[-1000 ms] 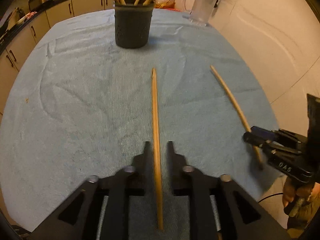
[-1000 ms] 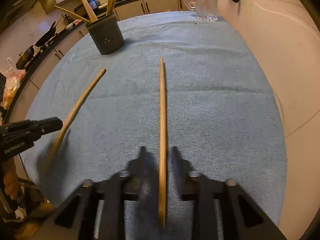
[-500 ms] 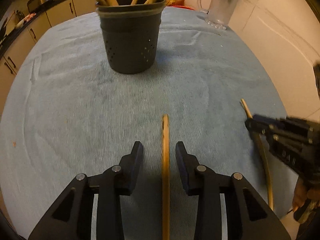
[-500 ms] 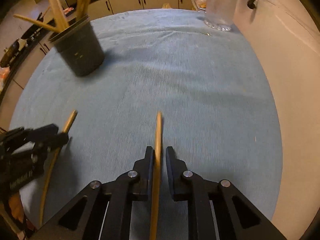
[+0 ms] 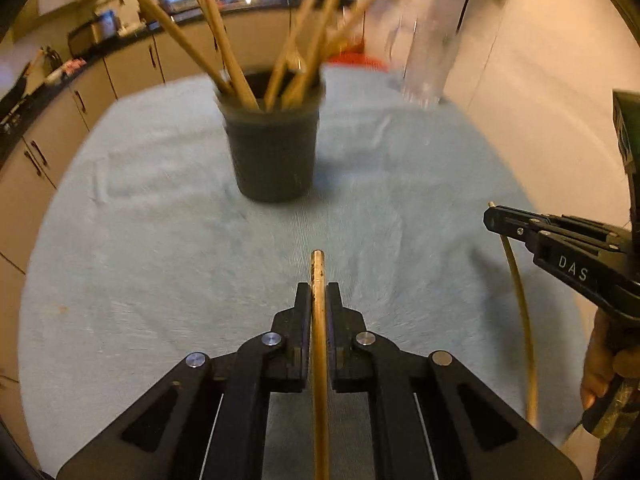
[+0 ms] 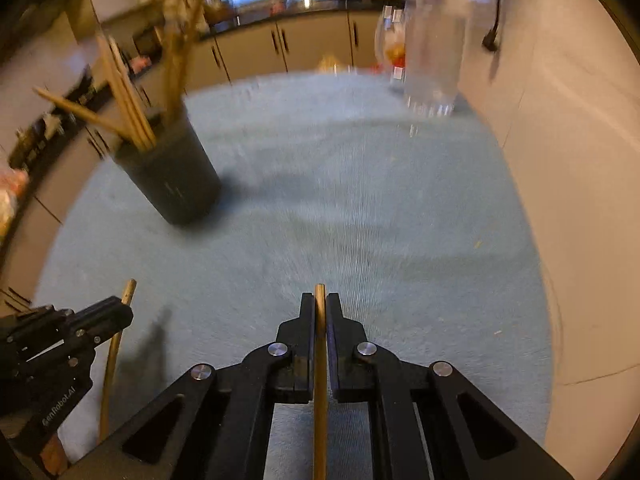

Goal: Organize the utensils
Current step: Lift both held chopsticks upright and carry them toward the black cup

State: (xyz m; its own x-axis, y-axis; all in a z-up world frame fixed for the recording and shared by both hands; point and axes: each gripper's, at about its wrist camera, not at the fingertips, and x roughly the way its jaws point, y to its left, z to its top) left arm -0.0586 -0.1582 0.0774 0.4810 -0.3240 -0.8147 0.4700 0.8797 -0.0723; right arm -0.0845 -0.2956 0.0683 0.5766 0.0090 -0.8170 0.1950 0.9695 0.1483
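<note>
On a blue towel [image 5: 160, 240] covering a kitchen table, two handheld grippers each carry one wooden chopstick. The left gripper [image 5: 318, 300] is clamped on a chopstick [image 5: 319, 360] running lengthwise between its jaws, its tip poking just past the fingertips. The right gripper [image 6: 319, 308] is clenched the same way on a second chopstick [image 6: 320, 380]. Both sets of jaws have just been closing, each with its stick between them.

Ahead stands a dark perforated utensil holder [image 5: 274, 152], upright, already bristling with chopsticks [image 5: 224, 56]. A clear glass jug [image 6: 432, 52] sits further back, well apart.

These sticks look light, stiff, thin and smooth, so they may swivel or slide in a pinch. Each grip sits near the forward end; the long tail behind could swing. Dropping them in tip-first looks like the next need.
</note>
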